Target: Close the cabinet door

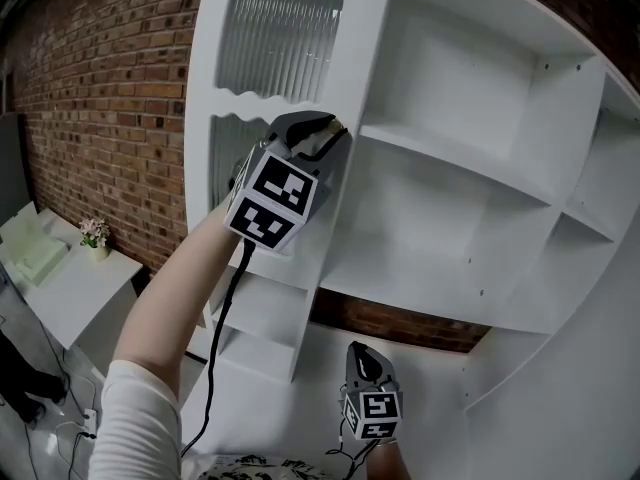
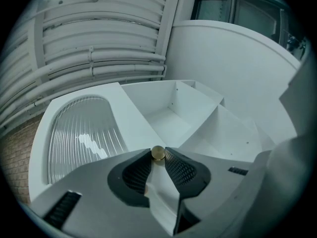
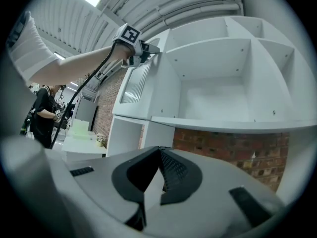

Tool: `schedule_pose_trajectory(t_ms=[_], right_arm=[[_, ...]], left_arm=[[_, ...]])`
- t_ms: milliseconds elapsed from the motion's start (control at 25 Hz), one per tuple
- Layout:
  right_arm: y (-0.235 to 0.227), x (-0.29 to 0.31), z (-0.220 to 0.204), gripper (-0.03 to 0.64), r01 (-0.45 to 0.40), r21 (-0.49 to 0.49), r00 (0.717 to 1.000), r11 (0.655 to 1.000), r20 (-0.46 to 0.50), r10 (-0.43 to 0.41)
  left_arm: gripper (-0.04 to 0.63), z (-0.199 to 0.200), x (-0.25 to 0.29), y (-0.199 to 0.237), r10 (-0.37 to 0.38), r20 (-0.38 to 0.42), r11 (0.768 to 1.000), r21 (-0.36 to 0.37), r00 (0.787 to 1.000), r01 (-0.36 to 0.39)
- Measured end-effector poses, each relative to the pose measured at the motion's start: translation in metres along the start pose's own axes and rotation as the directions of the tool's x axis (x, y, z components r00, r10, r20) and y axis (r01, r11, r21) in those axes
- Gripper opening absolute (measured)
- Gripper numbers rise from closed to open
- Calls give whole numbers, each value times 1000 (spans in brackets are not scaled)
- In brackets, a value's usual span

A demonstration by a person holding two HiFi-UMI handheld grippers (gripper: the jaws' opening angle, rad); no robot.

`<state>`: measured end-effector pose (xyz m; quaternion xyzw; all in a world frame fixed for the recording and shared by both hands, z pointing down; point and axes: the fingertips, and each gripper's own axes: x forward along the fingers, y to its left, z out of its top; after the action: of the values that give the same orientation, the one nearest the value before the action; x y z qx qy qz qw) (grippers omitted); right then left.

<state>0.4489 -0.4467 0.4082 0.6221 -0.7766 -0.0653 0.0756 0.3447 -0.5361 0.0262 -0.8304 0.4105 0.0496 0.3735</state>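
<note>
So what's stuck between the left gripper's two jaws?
A gold knob on the cabinet door, pinched at their tips. The left gripper view shows it.

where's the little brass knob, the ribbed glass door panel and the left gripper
small round brass knob point(image 2: 157, 153), left gripper view, its rounded face
ribbed glass panel of the white cabinet door point(image 2: 81, 138), left gripper view, middle of the glass
left gripper point(image 1: 330, 136), head view, between its fingertips

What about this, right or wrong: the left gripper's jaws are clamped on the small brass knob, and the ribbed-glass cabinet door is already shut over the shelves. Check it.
Wrong on the door. The left gripper does have its jaws clamped on the brass knob, but the head view shows the cabinet door swung open, leaving the shelves uncovered.
</note>
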Motion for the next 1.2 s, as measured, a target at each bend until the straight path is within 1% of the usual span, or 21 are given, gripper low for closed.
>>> schedule_pose_trajectory(t_ms=[120,280,360,400,520,600,680,760,880,960,1040,1200], right_arm=[[3,-1,-7,6,-11,14,1000,1000,-25,11],[11,0,-12,6,-19,30,999,999,-41,20],[23,1,-13,6,-39,41,998,998,-47,41],[29,1,-14,6,-51,45,997,998,-48,53],[48,0,-14,6,-70,48,996,996,-45,72],[60,-1,-13,6,-84,52,996,995,-31,86],[72,-5,-10,6,-107,58,994,993,-2,107],[81,-10,-5,6,-117,67,993,991,30,115],[87,-17,7,5,-108,82,991,991,91,101],[93,-23,15,5,-115,84,985,990,138,103],[101,-29,23,5,-122,76,979,990,172,107],[117,-32,31,6,-98,40,979,994,185,89]], left_arm=[[103,1,0,0,21,31,999,-28,999,-20],[106,2,-1,2,39,87,993,-119,995,-29],[98,2,-6,1,48,104,990,-140,993,-33],[86,1,-9,0,46,107,989,-146,993,-30],[101,0,-22,-4,23,121,985,-170,992,-3],[70,-6,-35,-5,11,133,981,-191,991,14],[58,-16,-53,-11,-4,137,975,-220,991,34],[47,-30,-73,-20,-18,135,964,-259,991,53],[20,-52,-106,-41,-43,127,950,-301,991,80],[6,-70,-129,-57,-65,107,941,-326,992,97],[6,-89,-151,-73,-88,77,928,-357,993,110],[6,-124,-194,-99,-124,24,908,-401,992,123]])
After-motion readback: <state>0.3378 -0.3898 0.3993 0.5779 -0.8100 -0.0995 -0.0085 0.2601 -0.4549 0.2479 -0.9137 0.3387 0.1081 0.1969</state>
